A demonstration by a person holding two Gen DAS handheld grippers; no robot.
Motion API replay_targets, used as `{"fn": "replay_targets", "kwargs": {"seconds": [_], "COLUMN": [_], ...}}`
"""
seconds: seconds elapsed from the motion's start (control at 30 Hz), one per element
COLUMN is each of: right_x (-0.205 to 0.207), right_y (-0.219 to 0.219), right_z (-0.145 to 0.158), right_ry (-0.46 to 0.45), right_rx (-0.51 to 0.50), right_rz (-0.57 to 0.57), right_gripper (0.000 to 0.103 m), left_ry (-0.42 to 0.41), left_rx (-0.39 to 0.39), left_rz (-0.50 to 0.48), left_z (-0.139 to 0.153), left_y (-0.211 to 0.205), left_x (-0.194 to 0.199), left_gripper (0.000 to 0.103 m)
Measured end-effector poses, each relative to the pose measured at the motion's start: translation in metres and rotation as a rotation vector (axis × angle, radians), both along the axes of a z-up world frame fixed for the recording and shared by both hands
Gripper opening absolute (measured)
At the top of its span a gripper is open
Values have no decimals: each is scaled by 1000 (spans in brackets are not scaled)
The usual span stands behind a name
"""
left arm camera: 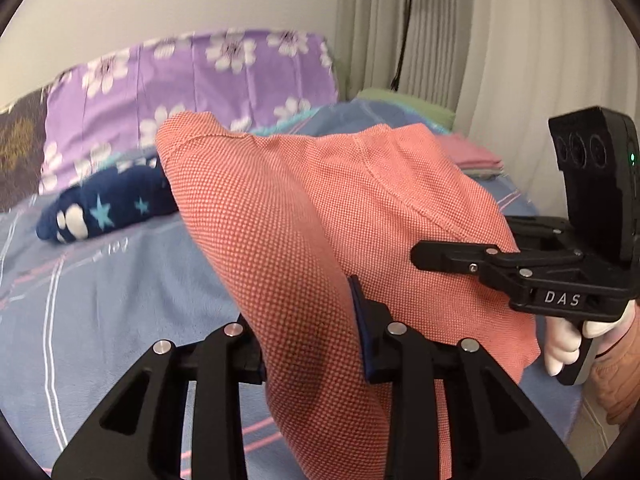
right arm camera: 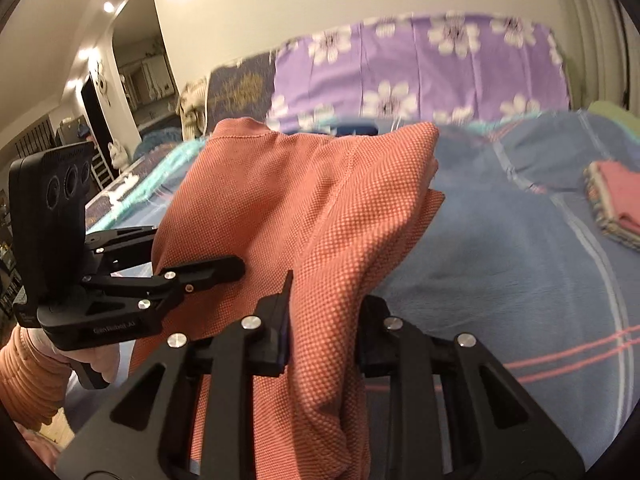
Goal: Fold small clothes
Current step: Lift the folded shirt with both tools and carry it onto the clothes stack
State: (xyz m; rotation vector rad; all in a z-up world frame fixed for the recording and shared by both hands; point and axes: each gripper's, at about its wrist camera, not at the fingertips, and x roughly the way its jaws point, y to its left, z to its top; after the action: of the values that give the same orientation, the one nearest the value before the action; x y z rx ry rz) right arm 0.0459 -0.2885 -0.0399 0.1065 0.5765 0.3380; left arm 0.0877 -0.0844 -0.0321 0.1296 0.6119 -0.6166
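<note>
An orange-pink knit garment [left arm camera: 280, 216] hangs lifted above the bed, held by both grippers. My left gripper [left arm camera: 308, 332] is shut on one bunched edge of it; the cloth drapes over the fingers. My right gripper [right arm camera: 324, 320] is shut on another edge of the same garment [right arm camera: 312, 200]. Each gripper shows in the other's view: the right one [left arm camera: 424, 256] at the right, the left one [right arm camera: 236, 268] at the left, both against the cloth.
The bed has a blue striped blanket [left arm camera: 100, 300]. A navy star-print garment [left arm camera: 108, 208] lies at the back left. A stack of folded clothes [right arm camera: 616, 204] sits at the right. A purple flowered pillow [left arm camera: 180, 84] stands behind, curtains [left arm camera: 500, 60] to the right.
</note>
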Motion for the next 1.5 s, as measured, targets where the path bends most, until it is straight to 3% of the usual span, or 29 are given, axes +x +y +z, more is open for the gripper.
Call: {"fn": "replay_targets", "kwargs": {"seconds": [0.17,0.37,0.63,0.93,1.3,1.5], "right_x": [-36,-73,-107,-119,-127,-106], "right_y": [-10,-29,-60,-112,-156,-189], "right_z": [21,32,19,-6,18,48], "right_ry": [-79,-120,-123,-66,-131,-181], "right_rx": [12,23,25,85,39,-31], "right_rz": [-39,-90,-164,-263,-364,-443], "right_gripper": [24,24,24,24,24,24], "left_ry": [-47,-79,-14,51,-17,-91], "left_rx": [-32,-16,-15,27,51,86], "left_rz": [-39,-95,-167,-252,-346,-400], "left_z": [22,28,15,-4,26,58], "left_y": [-13,-38,-75,-140,-210,-268], "left_x": [-19,-39,-42,-31,-21,7], "left_gripper": [32,31,31,31,31,31]}}
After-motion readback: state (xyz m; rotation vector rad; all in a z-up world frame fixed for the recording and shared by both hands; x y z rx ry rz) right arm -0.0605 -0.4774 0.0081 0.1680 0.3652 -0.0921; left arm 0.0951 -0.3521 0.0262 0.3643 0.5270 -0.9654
